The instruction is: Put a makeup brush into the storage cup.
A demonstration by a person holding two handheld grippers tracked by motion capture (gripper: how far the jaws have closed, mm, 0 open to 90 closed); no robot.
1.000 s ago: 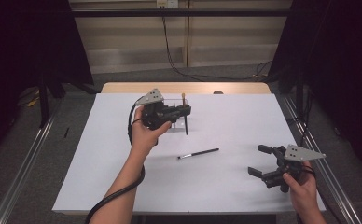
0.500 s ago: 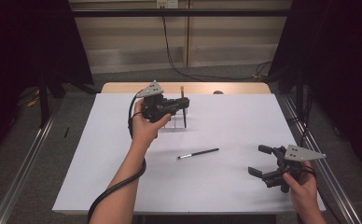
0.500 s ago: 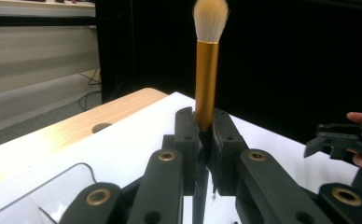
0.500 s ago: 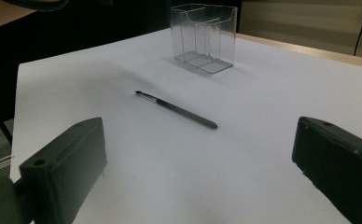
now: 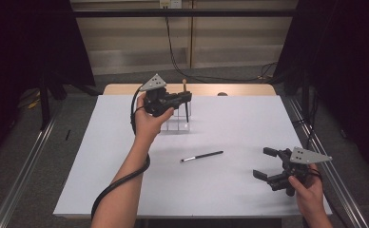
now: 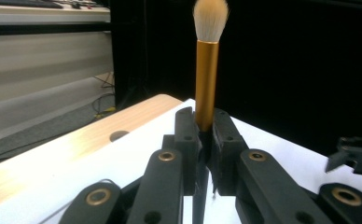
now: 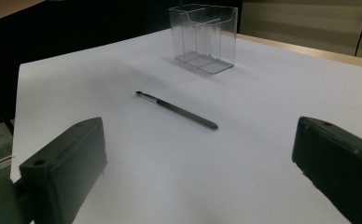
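the left tongs [image 6: 202, 140] clamp the gold makeup brush [image 6: 206, 79] upright above the clear holder [image 5: 177, 124] at the desk's far side, not yet in. the right tongs [image 5: 268, 164] stand apart near right; the thin black brush [image 5: 202, 156] waits mid-desk.

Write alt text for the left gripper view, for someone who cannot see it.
The left gripper holds a makeup brush upright, its two black jaws shut on the gold handle, with the pale bristles at the top. Behind it lie a white table with a wooden edge and a dark background.
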